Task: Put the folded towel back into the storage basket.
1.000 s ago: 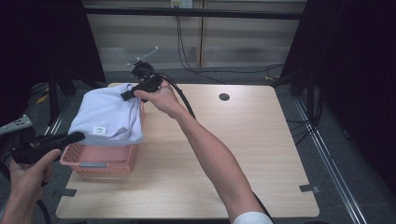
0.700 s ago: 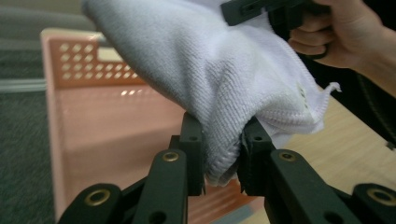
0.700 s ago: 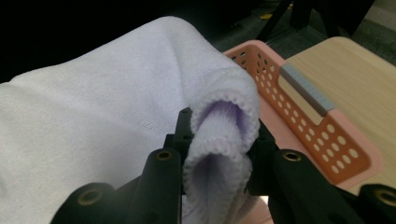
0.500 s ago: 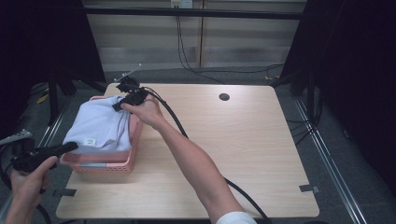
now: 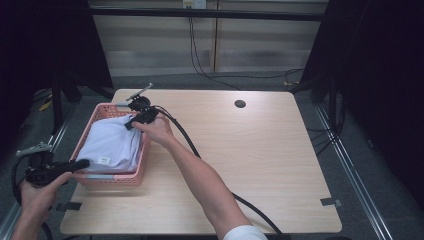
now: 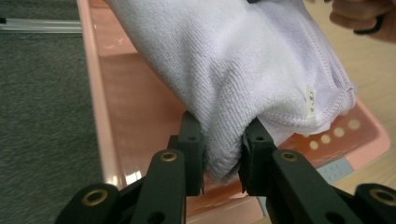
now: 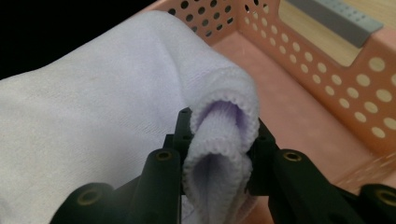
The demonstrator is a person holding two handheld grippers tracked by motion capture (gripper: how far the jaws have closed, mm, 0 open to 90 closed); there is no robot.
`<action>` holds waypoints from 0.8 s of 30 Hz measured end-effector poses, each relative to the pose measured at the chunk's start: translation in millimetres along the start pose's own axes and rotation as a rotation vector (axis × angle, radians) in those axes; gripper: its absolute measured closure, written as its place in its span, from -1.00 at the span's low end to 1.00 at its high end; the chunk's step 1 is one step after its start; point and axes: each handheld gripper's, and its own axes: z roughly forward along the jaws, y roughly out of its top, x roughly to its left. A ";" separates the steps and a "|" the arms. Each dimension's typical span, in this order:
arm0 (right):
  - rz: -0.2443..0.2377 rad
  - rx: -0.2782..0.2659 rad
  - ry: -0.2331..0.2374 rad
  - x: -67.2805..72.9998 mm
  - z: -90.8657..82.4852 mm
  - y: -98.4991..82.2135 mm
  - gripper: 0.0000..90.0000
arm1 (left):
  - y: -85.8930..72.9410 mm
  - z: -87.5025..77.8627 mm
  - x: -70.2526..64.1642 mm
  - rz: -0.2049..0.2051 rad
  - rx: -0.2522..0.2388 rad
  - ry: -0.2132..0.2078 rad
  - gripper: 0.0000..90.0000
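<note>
Folded white terry-cloth towel is now down inside the pink perforated plastic basket at the left side of the light wooden table. A second ago it was draped over the basket's top, overhanging the right rim; half a second ago it was partly sunk in. So the lowering looks basically done.

Left tongs: clamped on the towel's near corner fold, cloth bunched between the jaws, just above the basket's near wall. Right tongs: clamped on a rolled hem at the far end, over the basket floor.

In the high view the left tongs sit at the near-left rim, the right tongs at the far-right corner, having moved left and inward with the towel.

My read: the remaining step is release at both ends and withdrawal. Risk: the hem snags on a jaw and drags the towel back up.
</note>
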 end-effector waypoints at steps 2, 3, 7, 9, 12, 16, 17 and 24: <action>0.004 0.007 -0.009 -2.0 2.8 -2.5 0.59 | 1.0 3.4 -2.6 0.019 0.032 0.014 0.60; 0.004 0.015 -0.013 -2.4 4.1 -3.6 0.59 | 1.0 3.9 -3.0 0.020 0.027 0.009 0.56; -0.004 0.025 -0.030 -5.6 8.2 -8.1 0.46 | 0.2 3.7 -2.0 0.016 0.030 0.031 0.33; -0.021 0.024 -0.036 -7.0 10.0 -10.4 0.28 | -0.7 3.1 -3.3 0.019 0.039 0.049 0.10; -0.012 0.003 -0.036 -8.0 9.0 -11.5 0.04 | 0.3 -0.9 -11.4 0.027 0.043 0.076 -0.17; -0.006 -0.032 -0.030 -13.7 1.3 -10.6 -0.13 | 7.2 -7.7 -21.3 0.055 -0.001 0.077 -0.26; -0.004 -0.047 -0.032 -15.0 -3.3 -10.7 -0.14 | 9.0 -8.3 -22.5 0.055 -0.008 0.060 -0.26; -0.060 -0.120 -0.004 -15.9 -42.1 -16.4 -0.15 | 11.6 2.5 -35.7 0.040 -0.039 0.031 -0.21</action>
